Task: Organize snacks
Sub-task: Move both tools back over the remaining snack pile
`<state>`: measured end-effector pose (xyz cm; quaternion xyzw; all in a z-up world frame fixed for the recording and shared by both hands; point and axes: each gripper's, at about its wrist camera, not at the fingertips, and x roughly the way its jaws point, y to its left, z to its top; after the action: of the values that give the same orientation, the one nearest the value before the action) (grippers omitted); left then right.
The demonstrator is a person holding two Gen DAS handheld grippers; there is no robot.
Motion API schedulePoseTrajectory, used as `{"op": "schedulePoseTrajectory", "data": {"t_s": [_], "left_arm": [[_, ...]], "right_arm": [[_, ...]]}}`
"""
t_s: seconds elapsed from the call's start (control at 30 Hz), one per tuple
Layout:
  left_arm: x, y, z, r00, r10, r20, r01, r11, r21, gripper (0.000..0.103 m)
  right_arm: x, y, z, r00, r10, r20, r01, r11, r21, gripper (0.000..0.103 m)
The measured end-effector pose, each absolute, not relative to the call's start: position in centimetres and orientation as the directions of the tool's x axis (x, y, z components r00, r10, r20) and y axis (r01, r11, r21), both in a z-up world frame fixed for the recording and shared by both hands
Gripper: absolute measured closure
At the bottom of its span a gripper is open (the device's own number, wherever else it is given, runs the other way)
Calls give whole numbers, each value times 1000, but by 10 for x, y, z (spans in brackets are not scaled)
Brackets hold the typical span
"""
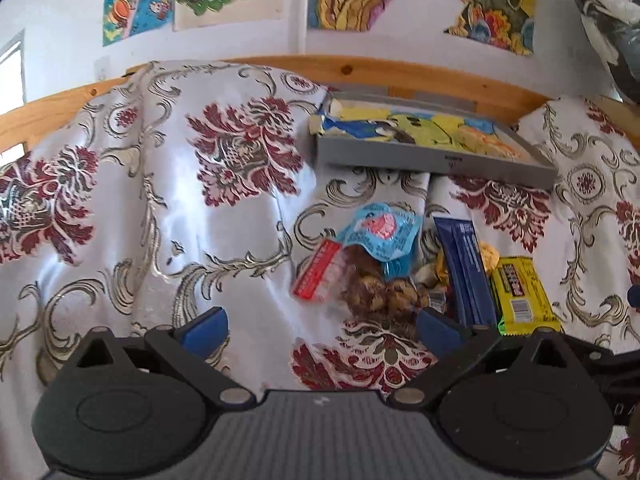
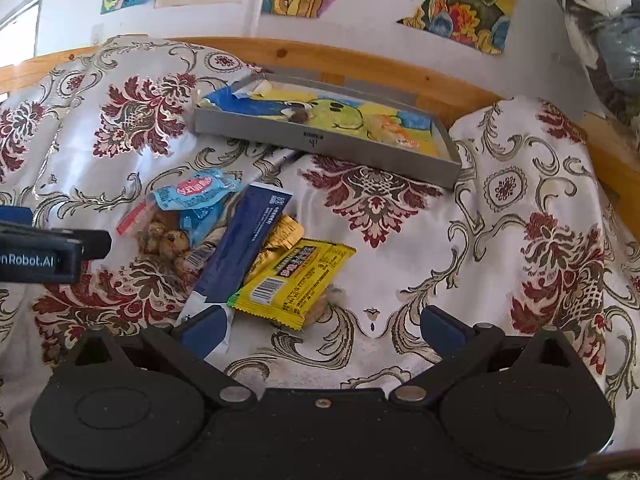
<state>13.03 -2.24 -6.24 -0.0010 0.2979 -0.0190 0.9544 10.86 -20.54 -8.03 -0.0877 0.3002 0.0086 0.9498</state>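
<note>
Floral cloth, wooden rail, postered wall

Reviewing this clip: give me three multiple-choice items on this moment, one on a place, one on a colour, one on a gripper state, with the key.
1. Where is the grey tray?
A. Beyond the snack pile, near the wooden rail
B. Under the yellow packet
C. In the left gripper

2. What colour is the long bar wrapper lying beside the yellow packet?
A. Green
B. Dark blue
C. White

3. How is the right gripper?
A. Shut on a packet
B. Open, holding nothing
C. Out of view

Key: A, the tray sits past the snacks by the rail; B, the wrapper is dark blue; B, its fingers are spread over bare cloth.
</note>
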Motion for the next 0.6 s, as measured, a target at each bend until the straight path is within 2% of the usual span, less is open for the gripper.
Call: {"op": "schedulePoseTrajectory", "data": {"t_s": [0.27,0.43,0.6], "left_arm": [[139,-23,-72,803,-82,-591,86,996,-21,1],[135,-23,-68,843,-84,-532,95,995,-6,1],[136,-25,-71,836,-130,-533,147,989,-10,1]], "right_arm": [[126,-213,-84,808,-45,-588,-43,990,-133,1],[147,-219,-83,798,2,-603,-72,993,-91,1],[176,-225,-85,777,64,-626,-93,996,-13,1]]}}
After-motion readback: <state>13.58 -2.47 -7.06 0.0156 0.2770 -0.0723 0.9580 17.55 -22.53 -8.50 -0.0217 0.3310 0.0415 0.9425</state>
